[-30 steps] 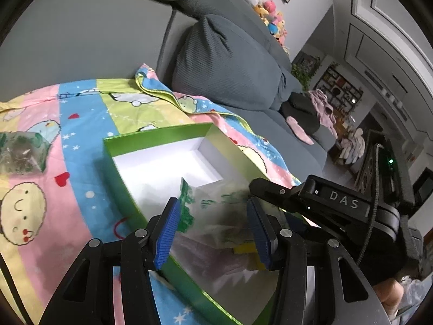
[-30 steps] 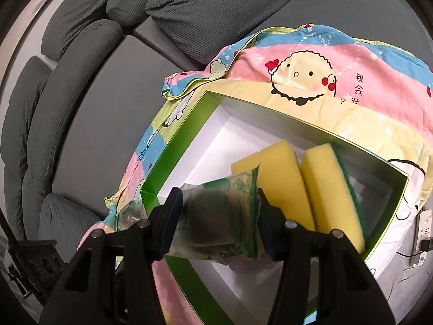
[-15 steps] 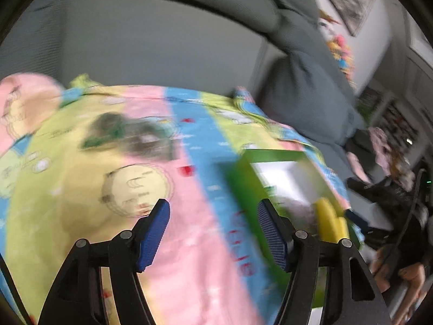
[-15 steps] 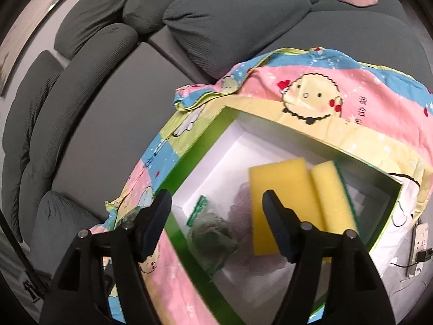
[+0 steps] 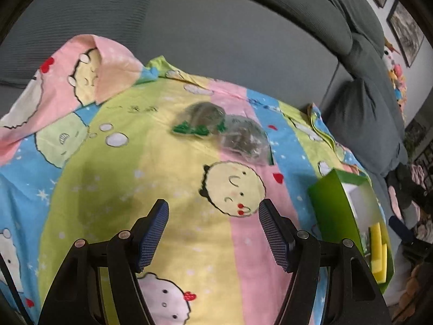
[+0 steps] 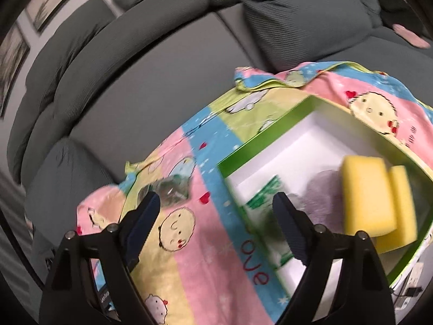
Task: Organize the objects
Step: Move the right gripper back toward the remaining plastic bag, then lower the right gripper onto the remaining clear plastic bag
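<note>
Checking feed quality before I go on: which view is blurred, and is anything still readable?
Right wrist: motion blur smears the box and sponges; claw sharp. Left wrist: mostly crisp, bags readable, box edge stretched by fisheye.

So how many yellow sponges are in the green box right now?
2: the larger sponge and the narrower sponge beside it, at the box's right end. More could hide under the bag.

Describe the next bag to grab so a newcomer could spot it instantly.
Start at the cartoon blanket spread over the grey sofa, and look up its yellow stripe. Two clear bags lie there touching, outside the green box. Take the far bag: green-printed edge, dark round scrubber inside, left of its neighbour.
</note>
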Demonstrator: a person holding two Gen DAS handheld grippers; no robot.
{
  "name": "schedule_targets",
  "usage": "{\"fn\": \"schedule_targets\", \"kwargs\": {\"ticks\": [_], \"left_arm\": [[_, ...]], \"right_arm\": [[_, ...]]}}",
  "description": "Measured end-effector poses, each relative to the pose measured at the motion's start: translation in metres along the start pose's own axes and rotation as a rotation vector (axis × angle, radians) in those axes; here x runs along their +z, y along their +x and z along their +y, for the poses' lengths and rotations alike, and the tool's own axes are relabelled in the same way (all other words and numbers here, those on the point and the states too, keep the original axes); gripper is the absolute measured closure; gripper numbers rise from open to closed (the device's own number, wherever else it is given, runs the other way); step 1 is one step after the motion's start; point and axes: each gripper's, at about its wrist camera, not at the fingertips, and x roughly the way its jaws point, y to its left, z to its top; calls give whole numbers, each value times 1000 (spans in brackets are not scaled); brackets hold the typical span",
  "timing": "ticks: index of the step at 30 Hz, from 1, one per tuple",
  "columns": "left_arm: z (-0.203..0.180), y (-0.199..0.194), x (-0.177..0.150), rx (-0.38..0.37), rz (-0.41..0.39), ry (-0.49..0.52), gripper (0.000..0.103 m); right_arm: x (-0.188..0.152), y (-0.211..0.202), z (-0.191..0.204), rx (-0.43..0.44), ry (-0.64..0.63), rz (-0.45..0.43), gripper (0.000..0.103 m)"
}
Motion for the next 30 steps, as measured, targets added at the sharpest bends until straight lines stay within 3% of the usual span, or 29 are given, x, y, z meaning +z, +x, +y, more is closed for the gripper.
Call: {"fn": "schedule_targets", "kwargs": {"ticks": [7,17,30], "left_arm": [[15,-6,4,31,-8,-38,34],[12,-18,4,48,-31,-15,34],[23,-8,7,81,15,-50,34]], "right_arm": [[-9,13,18,7,-31,32,14],[-19,25,35,11,-82,22,14],[-24,38,52,44,-138,74,14]]}}
